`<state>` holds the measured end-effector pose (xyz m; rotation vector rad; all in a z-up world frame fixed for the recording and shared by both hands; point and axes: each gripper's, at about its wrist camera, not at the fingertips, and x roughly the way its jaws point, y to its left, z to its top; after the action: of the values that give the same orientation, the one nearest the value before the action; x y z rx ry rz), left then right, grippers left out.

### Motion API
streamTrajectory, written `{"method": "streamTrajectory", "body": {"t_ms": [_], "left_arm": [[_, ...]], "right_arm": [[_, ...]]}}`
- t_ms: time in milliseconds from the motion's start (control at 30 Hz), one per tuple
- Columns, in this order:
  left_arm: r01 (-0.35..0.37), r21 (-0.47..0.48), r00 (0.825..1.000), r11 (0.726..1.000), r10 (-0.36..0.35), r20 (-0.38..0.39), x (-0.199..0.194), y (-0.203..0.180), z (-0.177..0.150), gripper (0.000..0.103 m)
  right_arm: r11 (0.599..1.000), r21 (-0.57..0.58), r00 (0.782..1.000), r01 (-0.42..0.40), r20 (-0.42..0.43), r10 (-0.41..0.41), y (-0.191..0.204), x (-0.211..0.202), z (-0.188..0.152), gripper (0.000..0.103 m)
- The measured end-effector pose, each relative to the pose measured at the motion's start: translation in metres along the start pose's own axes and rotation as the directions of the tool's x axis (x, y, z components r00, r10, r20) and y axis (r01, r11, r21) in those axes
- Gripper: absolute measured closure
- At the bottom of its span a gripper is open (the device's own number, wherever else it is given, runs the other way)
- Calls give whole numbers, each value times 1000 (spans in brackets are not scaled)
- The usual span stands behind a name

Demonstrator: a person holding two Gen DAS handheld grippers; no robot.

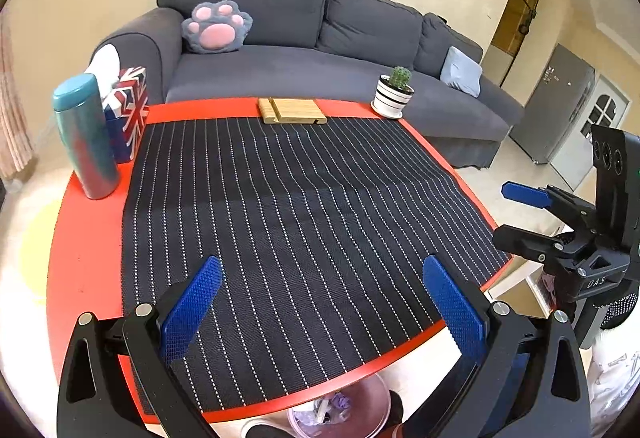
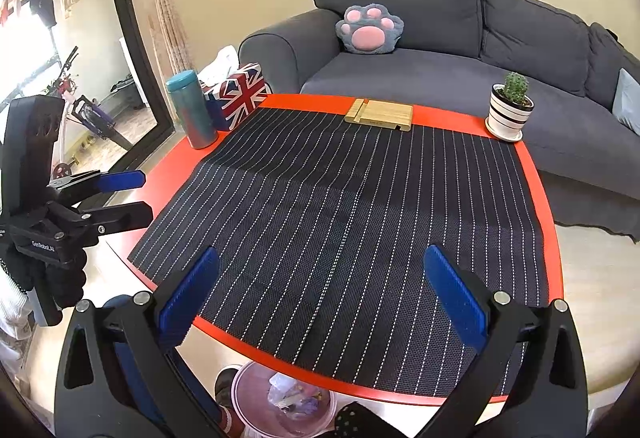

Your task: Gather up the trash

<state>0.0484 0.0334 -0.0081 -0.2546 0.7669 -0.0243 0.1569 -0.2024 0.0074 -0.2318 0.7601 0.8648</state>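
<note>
The left gripper (image 1: 320,302) hung over the near edge of the red table (image 1: 80,238), its blue fingers (image 1: 192,306) spread wide with nothing between them. The right gripper (image 2: 320,298) hovered just beside it at the same edge, its fingers (image 2: 456,298) likewise wide apart and empty. Each gripper showed at the edge of the other's view, jaws parted there too.

A striped black mat (image 1: 300,218) covered most of the table and lay bare. Along the far rim stood a teal flask (image 1: 86,138) touching a flag-printed tissue box (image 1: 128,110), a wooden stand (image 1: 292,111) and a potted cactus (image 1: 394,92). Behind them sat a grey sofa (image 1: 280,70) with a paw cushion (image 1: 216,26).

The trash (image 2: 292,398), crumpled wrappers and scraps, lay in a clear pink bin (image 2: 256,382) on the floor below the table's near edge, between the two grippers. Dark socked feet (image 2: 228,382) stood just beside the bin.
</note>
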Motion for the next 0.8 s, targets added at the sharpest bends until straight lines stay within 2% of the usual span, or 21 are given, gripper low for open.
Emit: {"method": "streamTrajectory", "body": {"t_ms": [800], "left_arm": [[-1, 23, 1000, 1000, 2, -13, 2, -3, 3, 6]], "right_arm": [[1000, 0, 1000, -1, 5, 1, -1, -4, 1, 3]]}}
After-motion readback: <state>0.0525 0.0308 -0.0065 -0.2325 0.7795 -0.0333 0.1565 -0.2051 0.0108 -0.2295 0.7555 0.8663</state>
